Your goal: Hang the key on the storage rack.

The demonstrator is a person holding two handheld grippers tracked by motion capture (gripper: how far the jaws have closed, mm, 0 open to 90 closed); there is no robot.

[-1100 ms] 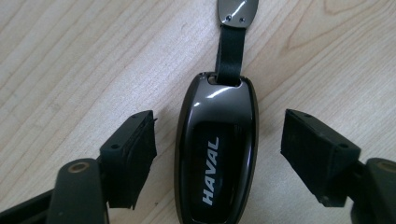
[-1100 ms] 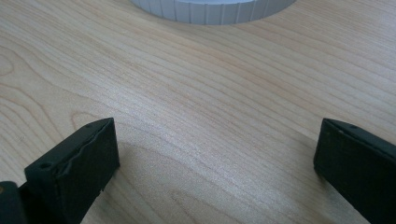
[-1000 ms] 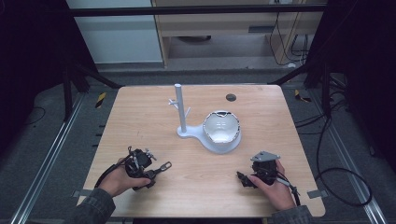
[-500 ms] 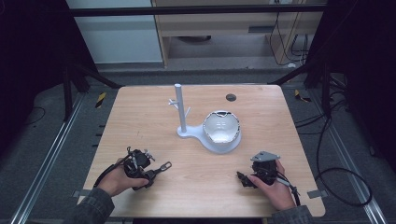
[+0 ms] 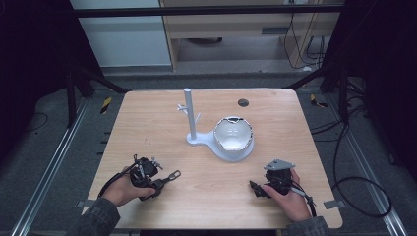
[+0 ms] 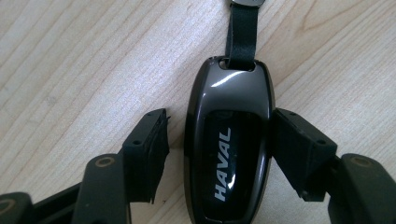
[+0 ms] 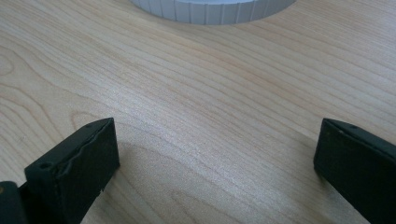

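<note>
In the left gripper view, a dark glossy car key fob [image 6: 229, 149] with the word HAVAL lies between the two jaws of the left tool [image 6: 219, 154]. The right jaw seems to touch the side of the fob, but a small gap stays at the left jaw, so I judge the tool is released and not yet clenched on it. The fob rests flat on the wooden counter [image 6: 84, 60], and its black strap [image 6: 243, 32] runs away toward the top of the frame. This placing looks deliberate: the jaws stand on both long sides of the fob, so closing them would press it across its narrow width.

In the high view, the left tool [image 5: 164, 179] is in the lower left of the frame, held low on the counter, and the strap end reaches out to the right of it. The right tool [image 5: 256, 189] is in the lower right, with the hand resting on the counter. In the right gripper view its jaws stand wide apart with only bare wood between them, so it is released and holds nothing.

In the middle of the high view stands a white stand [image 5: 189, 115] with small pegs, joined to a round white dish [image 5: 233, 135]. I think the pegs could serve for hanging the fob by its strap.
</note>
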